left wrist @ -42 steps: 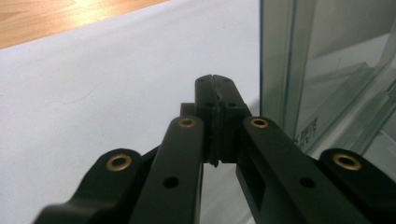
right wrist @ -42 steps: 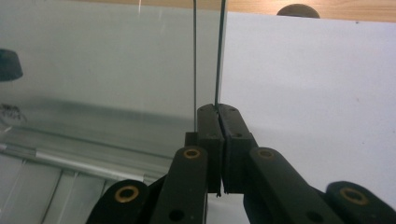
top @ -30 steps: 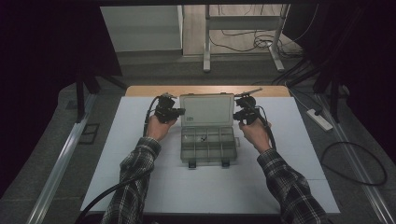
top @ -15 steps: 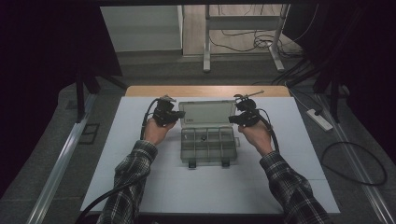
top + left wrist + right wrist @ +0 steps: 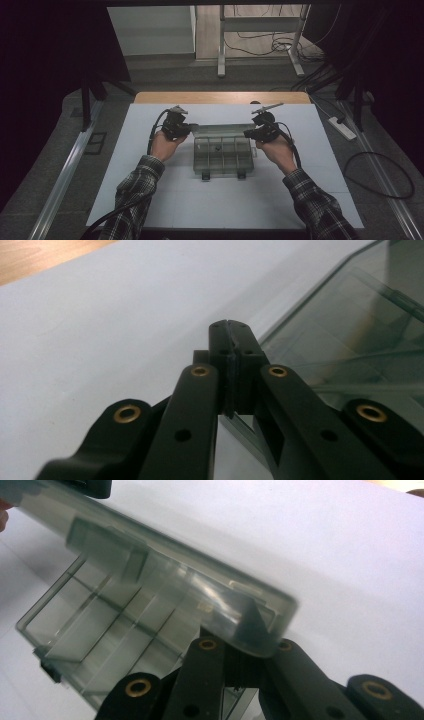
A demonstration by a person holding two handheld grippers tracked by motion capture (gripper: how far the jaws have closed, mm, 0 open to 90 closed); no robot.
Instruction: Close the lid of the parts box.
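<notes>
A clear plastic compartment box (image 5: 222, 156) sits mid-table on the white mat, its base (image 5: 100, 625) split into several cells. Its hinged lid (image 5: 220, 131) stands raised and tilted over the back of the box. My left gripper (image 5: 189, 128) is at the lid's left corner. Its jaws (image 5: 227, 327) are pressed together, and the lid's edge (image 5: 350, 325) passes under them. My right gripper (image 5: 247, 133) is at the lid's right corner. There the lid's corner (image 5: 250, 625) lies over the shut jaw tips (image 5: 240, 647) and hides them in part. Both grippers touch the lid; no pinch on it shows.
The white mat (image 5: 150, 200) covers the table, with a wooden strip (image 5: 220, 97) along the far edge. Two dark latches (image 5: 205, 175) stick out at the box's front. Cables trail from both grippers along the plaid sleeves. A power strip (image 5: 342, 127) lies on the floor to the right.
The lid lay flat behind the box a second ago and has since swung up and forward. Both hands have moved toward the person with it, the grippers staying at its corners.
</notes>
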